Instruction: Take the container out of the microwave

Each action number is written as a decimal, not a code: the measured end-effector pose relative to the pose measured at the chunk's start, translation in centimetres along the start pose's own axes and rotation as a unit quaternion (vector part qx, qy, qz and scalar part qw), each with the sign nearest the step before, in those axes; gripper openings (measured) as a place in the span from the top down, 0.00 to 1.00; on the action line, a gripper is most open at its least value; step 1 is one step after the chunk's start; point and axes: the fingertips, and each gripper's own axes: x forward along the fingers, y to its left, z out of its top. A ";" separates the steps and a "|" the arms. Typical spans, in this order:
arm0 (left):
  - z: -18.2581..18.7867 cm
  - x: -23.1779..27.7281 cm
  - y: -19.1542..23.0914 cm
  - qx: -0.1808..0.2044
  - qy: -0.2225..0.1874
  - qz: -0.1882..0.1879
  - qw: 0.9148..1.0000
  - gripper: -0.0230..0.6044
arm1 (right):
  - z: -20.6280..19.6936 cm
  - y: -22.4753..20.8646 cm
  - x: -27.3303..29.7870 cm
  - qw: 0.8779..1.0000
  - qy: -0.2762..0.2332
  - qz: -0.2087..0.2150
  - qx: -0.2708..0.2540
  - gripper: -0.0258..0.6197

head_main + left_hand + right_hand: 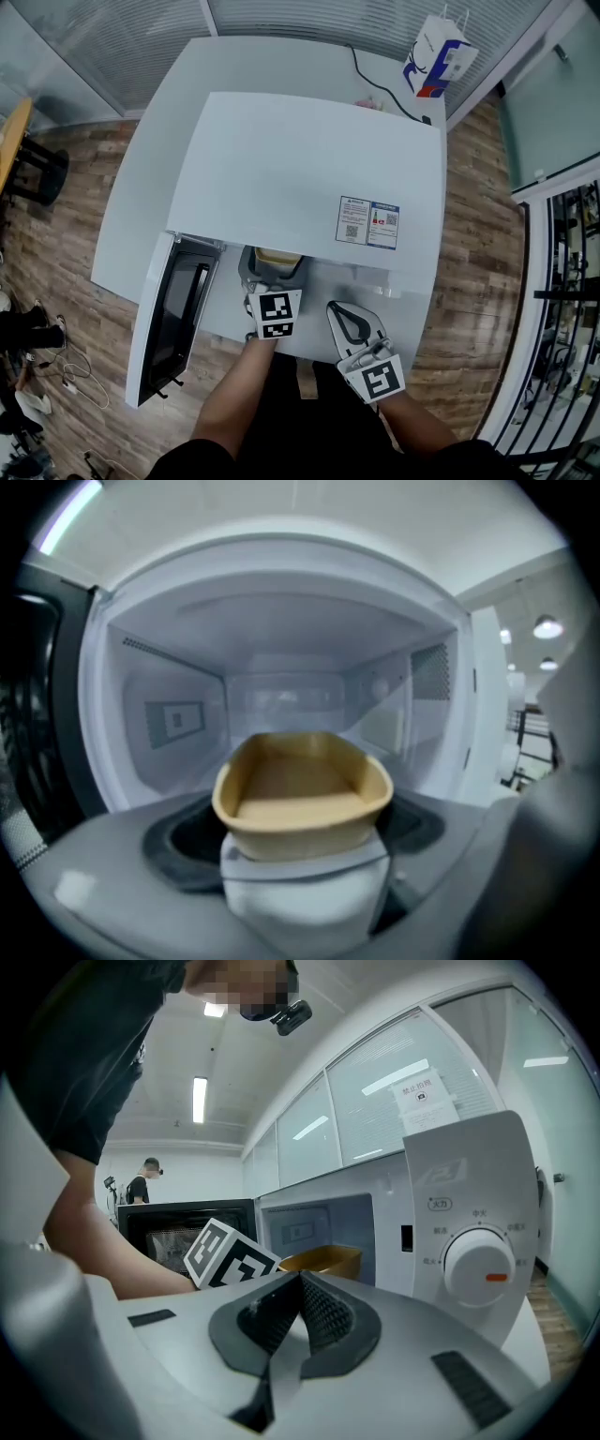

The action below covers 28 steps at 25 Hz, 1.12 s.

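Left claw (274, 274): is gripping the container by its two sides at the mouth of the microwave, with the jaws standing wide because it fills the gap between them.
Container (300, 794): tan, empty and upright, is sitting level at the very front of the oven chamber, between the left claw's jaws.
Microwave (300, 178): white, is standing on the table with its open chamber facing the person.
Sticker (368, 223): blue and white, is lying flat on the microwave's top near the front right corner.
Door (173, 319): dark glass, is hanging wide open at the chamber's left side.
Dial (480, 1267): white with an orange mark, is sitting on the control panel to the right of the chamber.
Right claw (298, 1312): is hovering just beside the left claw in front of the control panel, with its jaws pressed together on nothing and apart from the microwave.
Table (169, 131): white, is carrying the microwave.
Bag (439, 56): white paper, is standing at the table's far right corner.
Cable (375, 84): black, is running across the table behind the microwave.
Floor (75, 187): wood planks, is showing on both sides of the table.
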 end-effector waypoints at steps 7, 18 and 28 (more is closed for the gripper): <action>0.1 -3.9 0.2 -0.005 -0.011 0.016 1.000 0.19 | 1.3 -1.2 -1.3 1.000 -0.009 -0.022 -0.018 0.96; 0.7 -12.1 -0.3 0.005 -0.010 0.010 1.000 0.19 | 6.1 0.4 -2.5 0.996 -0.059 -0.017 -0.062 0.96; 1.8 -20.0 -1.9 -0.010 -0.043 0.006 0.999 0.19 | 10.4 2.9 -3.8 0.990 -0.102 -0.013 -0.100 0.96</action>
